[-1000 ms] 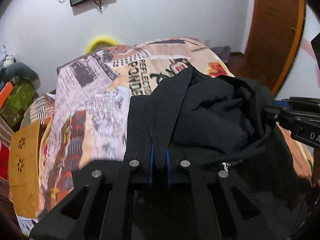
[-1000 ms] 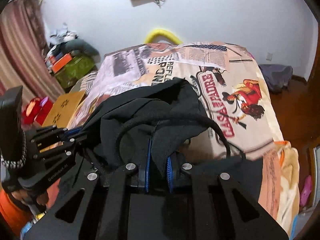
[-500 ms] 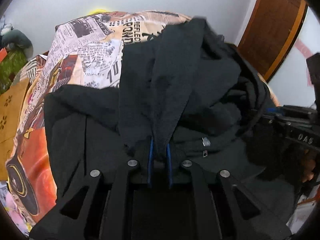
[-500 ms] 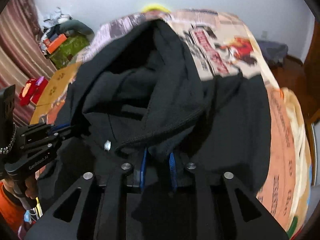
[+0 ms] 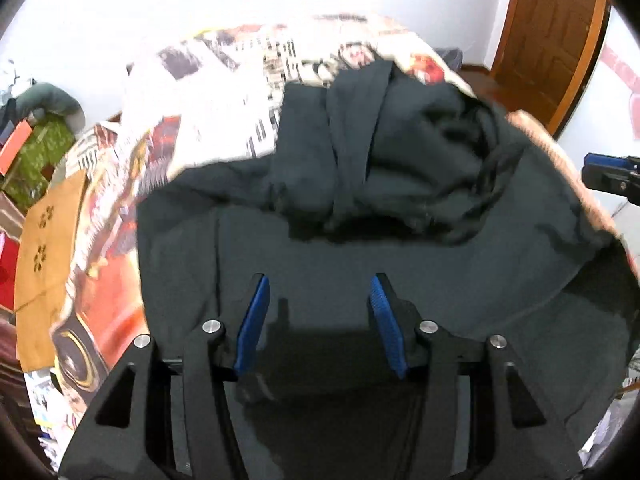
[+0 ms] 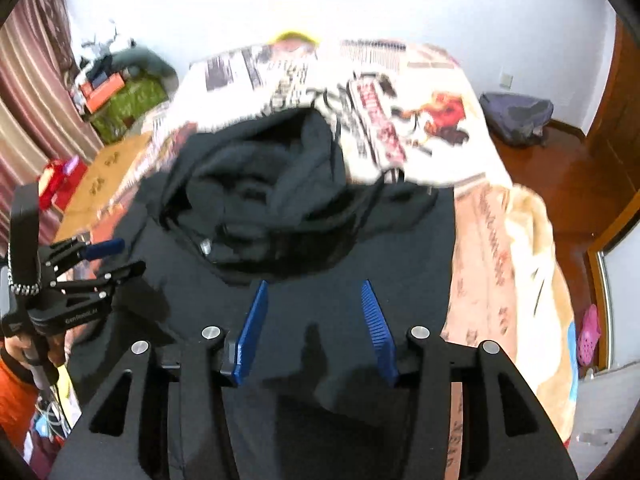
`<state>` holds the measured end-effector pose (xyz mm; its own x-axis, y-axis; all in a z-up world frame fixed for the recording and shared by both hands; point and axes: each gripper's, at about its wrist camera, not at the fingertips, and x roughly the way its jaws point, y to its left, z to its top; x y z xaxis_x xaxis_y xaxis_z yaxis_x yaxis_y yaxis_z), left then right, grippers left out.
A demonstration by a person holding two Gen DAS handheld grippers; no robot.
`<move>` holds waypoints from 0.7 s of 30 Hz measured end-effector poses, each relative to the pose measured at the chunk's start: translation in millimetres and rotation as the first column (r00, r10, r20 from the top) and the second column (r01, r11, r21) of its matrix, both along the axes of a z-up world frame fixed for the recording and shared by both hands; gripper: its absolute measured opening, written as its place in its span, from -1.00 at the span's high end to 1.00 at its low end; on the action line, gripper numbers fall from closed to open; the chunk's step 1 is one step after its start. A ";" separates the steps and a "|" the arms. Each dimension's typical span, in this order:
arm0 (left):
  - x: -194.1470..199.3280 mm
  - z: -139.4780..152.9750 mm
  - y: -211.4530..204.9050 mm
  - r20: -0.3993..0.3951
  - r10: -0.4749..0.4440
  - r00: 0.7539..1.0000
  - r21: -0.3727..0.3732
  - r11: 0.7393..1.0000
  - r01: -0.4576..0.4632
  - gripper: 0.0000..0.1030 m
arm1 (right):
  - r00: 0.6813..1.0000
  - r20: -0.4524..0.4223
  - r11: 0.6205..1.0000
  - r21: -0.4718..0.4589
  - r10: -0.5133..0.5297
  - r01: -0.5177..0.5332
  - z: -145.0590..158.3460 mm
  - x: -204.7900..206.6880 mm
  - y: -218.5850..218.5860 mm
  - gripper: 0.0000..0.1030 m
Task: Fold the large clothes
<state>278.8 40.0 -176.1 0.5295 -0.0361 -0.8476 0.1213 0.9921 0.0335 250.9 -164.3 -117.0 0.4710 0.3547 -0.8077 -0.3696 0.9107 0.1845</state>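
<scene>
The black hoodie [image 5: 400,264] lies on the bed [image 6: 492,240]. The left claw [image 5: 319,312] and right claw [image 6: 314,316] are both spreading, nothing pinched between their pads.

Counts: 1 black hooded jacket [image 5: 400,264] lying on 1 bed [image 6: 492,240] with printed cover. 2 grippers: left gripper [image 5: 318,284], right gripper [image 6: 314,290], each with 2 blue pads. 1 wooden door [image 5: 548,36]. 1 dark bag [image 6: 516,114] on the floor. 1 pink shoe [image 6: 588,334]. 1 striped curtain [image 6: 32,76]. 1 tan perforated panel [image 5: 46,240].
</scene>
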 end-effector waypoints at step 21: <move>163.9 10.2 -21.4 0.010 -0.018 1.000 -0.095 0.995 0.019 -0.69 | 0.946 -0.304 0.957 0.223 -0.112 0.185 -69.6 154.5 24.3 -0.23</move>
